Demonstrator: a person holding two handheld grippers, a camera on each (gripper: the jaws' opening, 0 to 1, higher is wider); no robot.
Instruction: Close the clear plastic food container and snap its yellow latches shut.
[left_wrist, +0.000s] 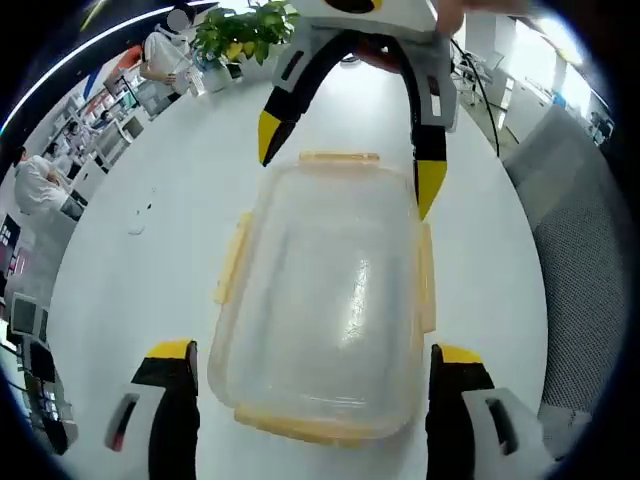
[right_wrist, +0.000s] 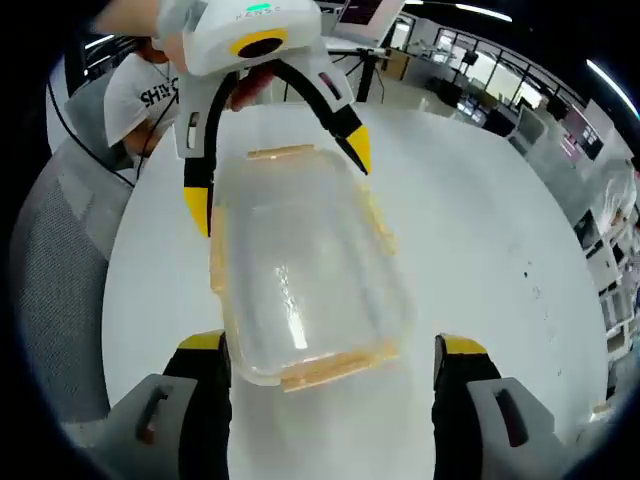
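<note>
Sitting lidded: clear container (left_wrist: 325, 300), no contents.

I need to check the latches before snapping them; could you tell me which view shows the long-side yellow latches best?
The left gripper view: both long-side latches of the container stick out clearly. The right gripper view shows the end latch well, but the side ones look fainter.

A broad white table (left_wrist: 150, 200) spreads ahead of both tools. Beyond its far edge, in the left gripper view, stands a potted green plant (left_wrist: 245, 32), with shelving (left_wrist: 95, 150) and seated people off to the left. A grey mesh chair (left_wrist: 590, 230) sits to the right. In the right gripper view, ceiling strip lights (right_wrist: 480, 12) glow above distant desks (right_wrist: 450, 90).
</note>
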